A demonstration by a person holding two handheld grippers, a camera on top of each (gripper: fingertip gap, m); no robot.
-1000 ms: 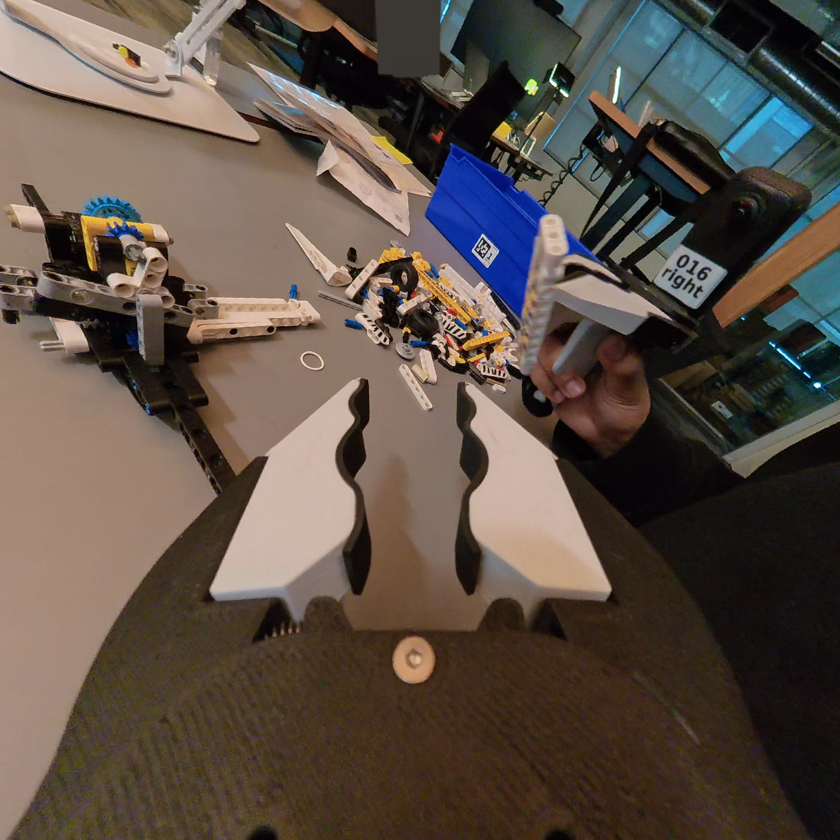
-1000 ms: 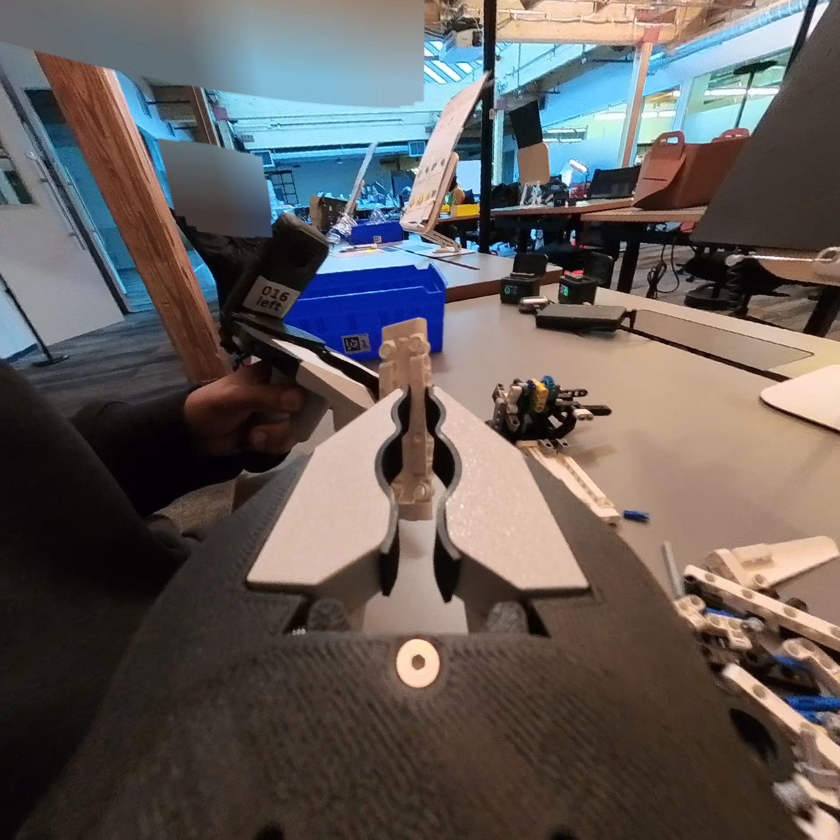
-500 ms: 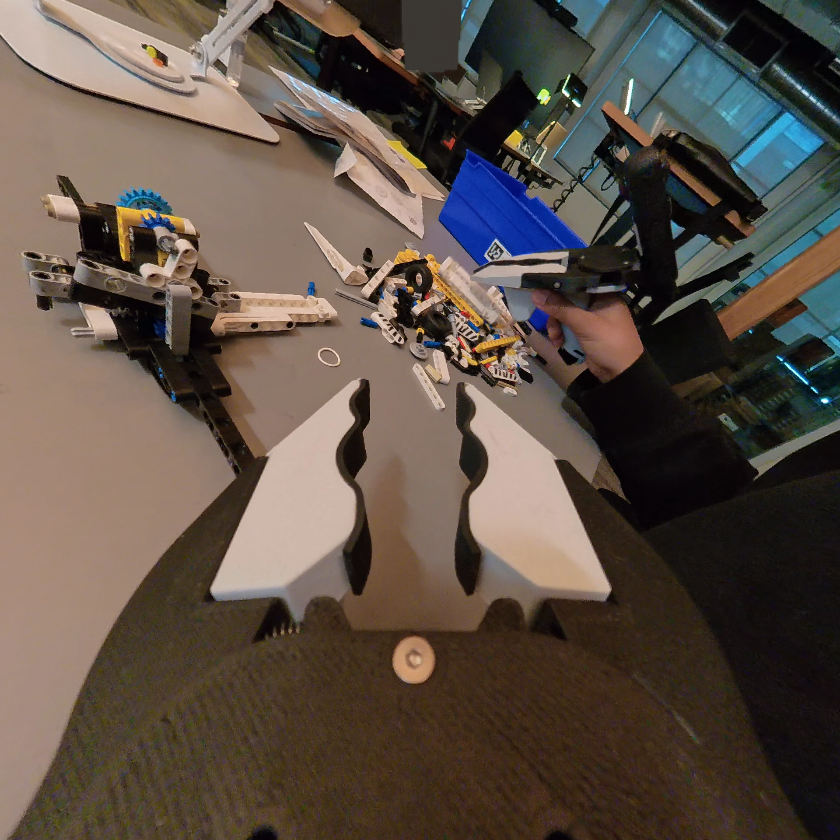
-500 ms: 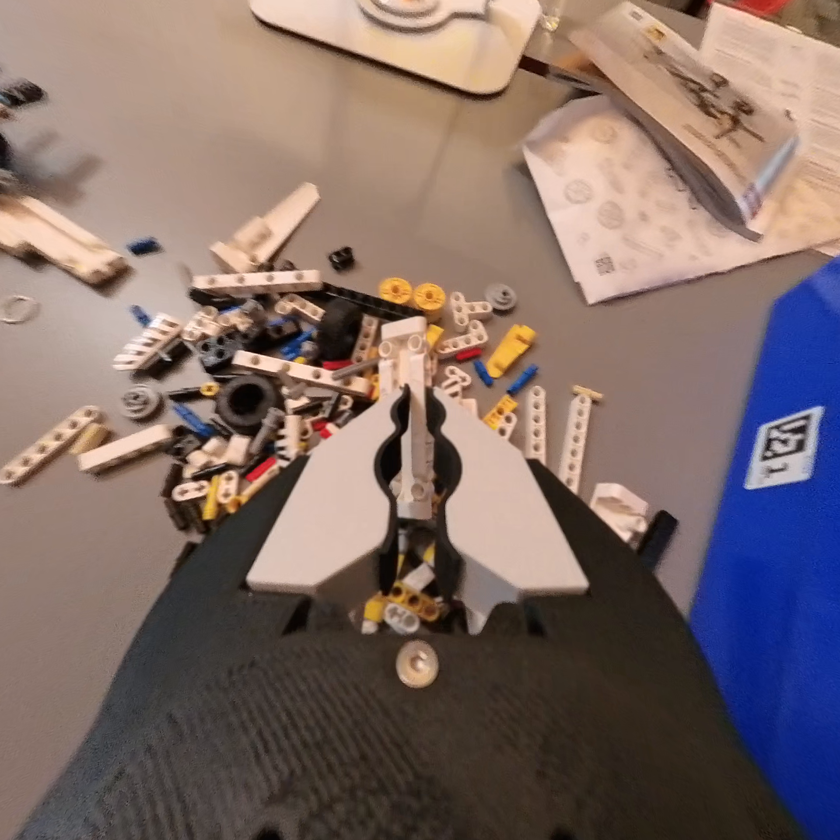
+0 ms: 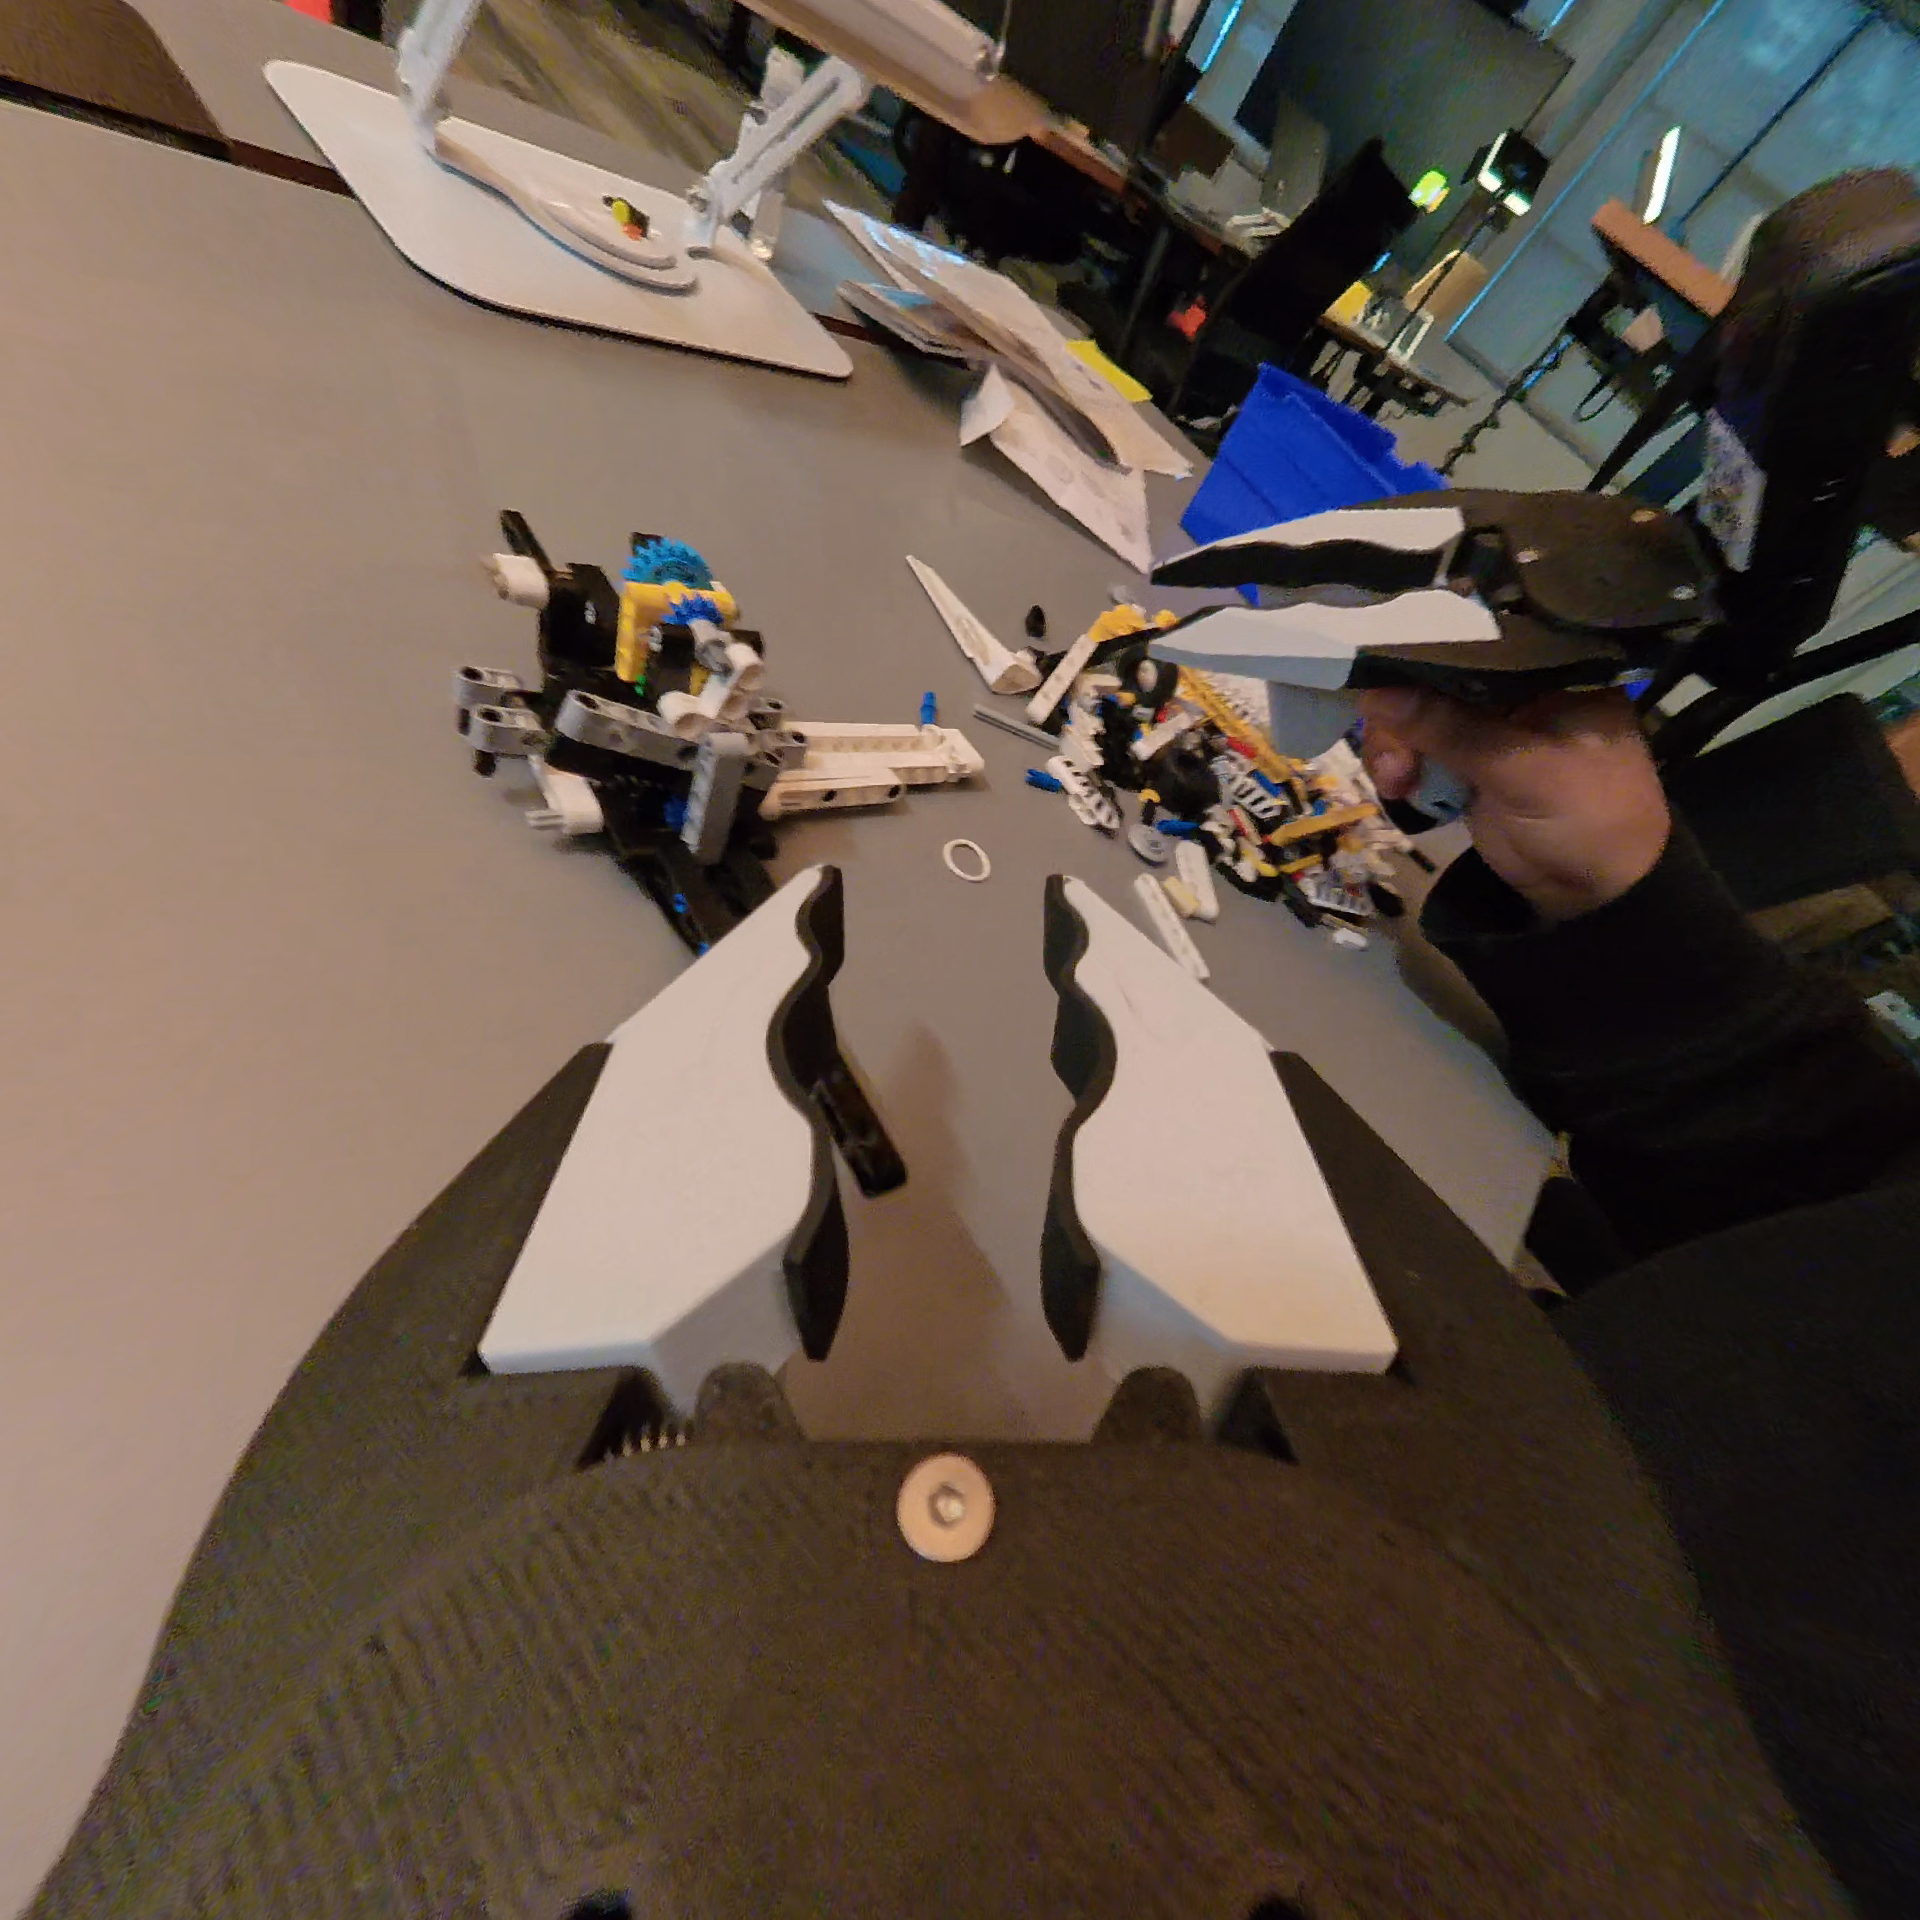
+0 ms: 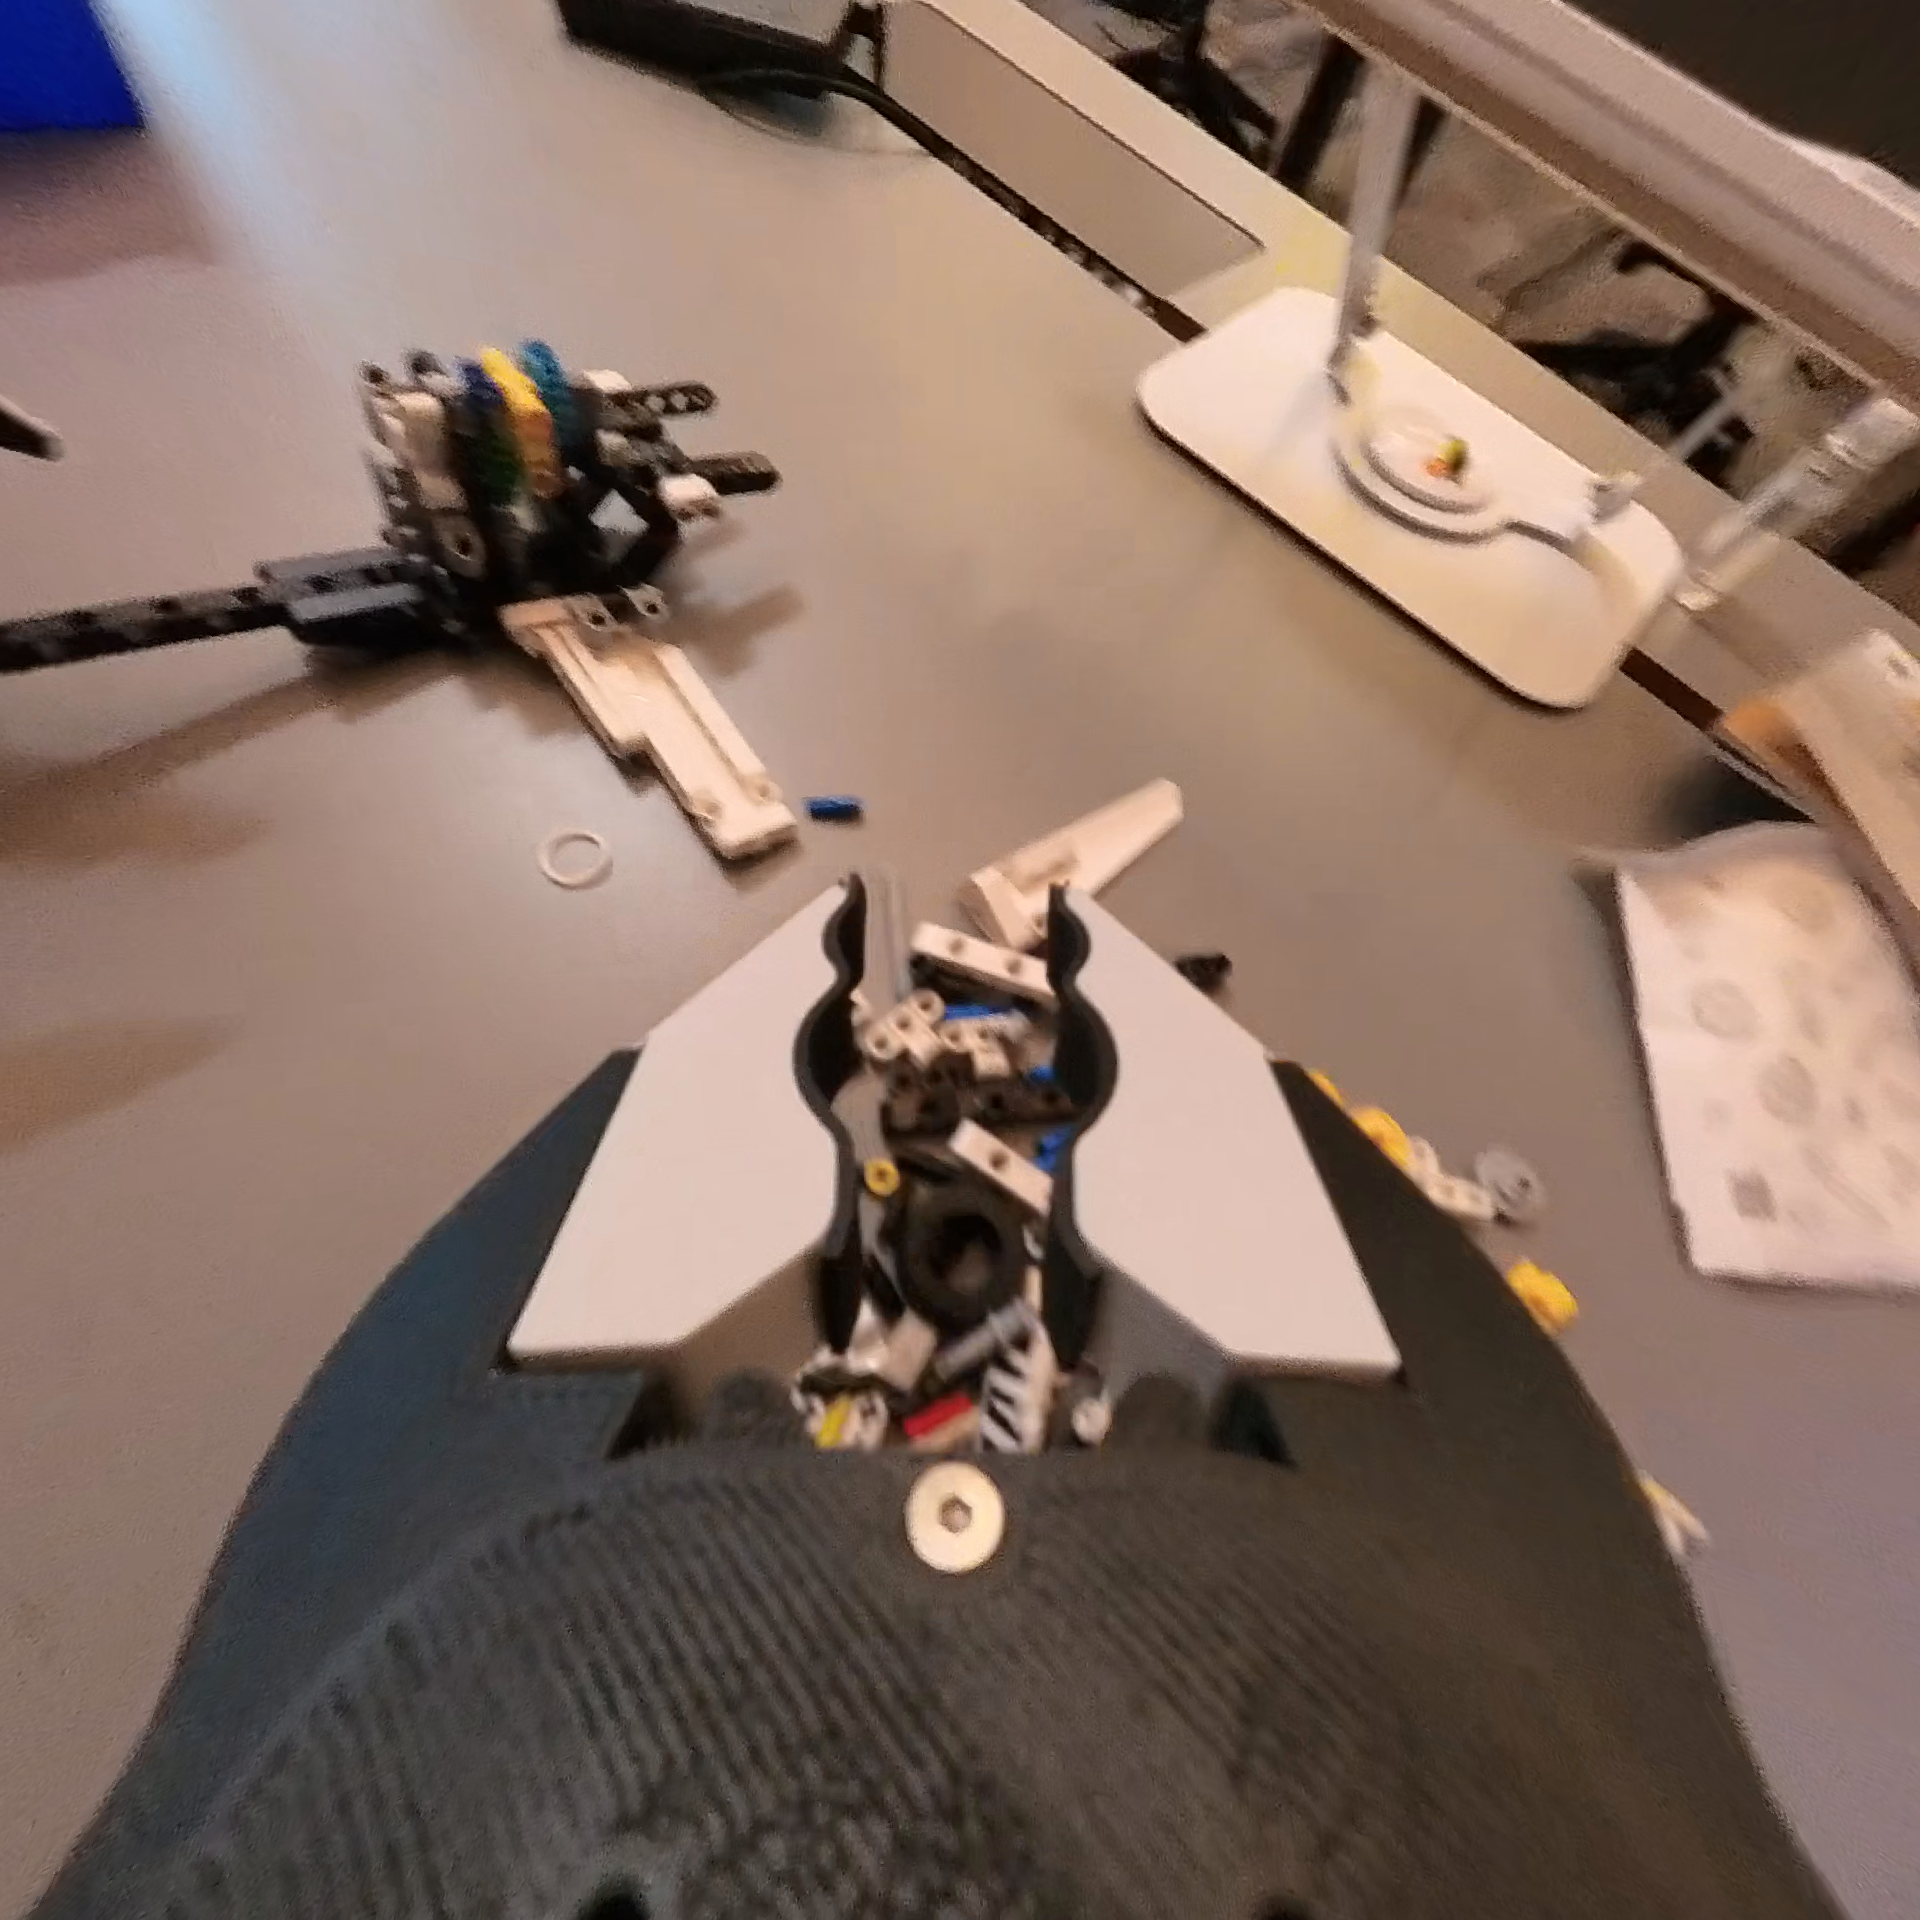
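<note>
My left gripper is open and empty, low over the grey table. A black beam of the half-built brick model lies on the table under its left finger, not gripped. My right gripper is open and hangs over the pile of loose small building pieces, which shows between its fingers; no pad presses on any piece. In the left wrist view the right gripper hovers above the pile, jaws apart. The model also shows in the right wrist view.
A white ring lies just ahead of my left gripper. A white wedge panel lies at the pile's far edge. A blue bin, loose papers and a white stand base lie farther back. Some 20 cm of space lies between my two pairs of fingers.
My right gripper swung down from mid-air to over the pile while shut on a white beam, then opened; the beam is no longer between its pads. My left gripper stayed open and shifted a little.
</note>
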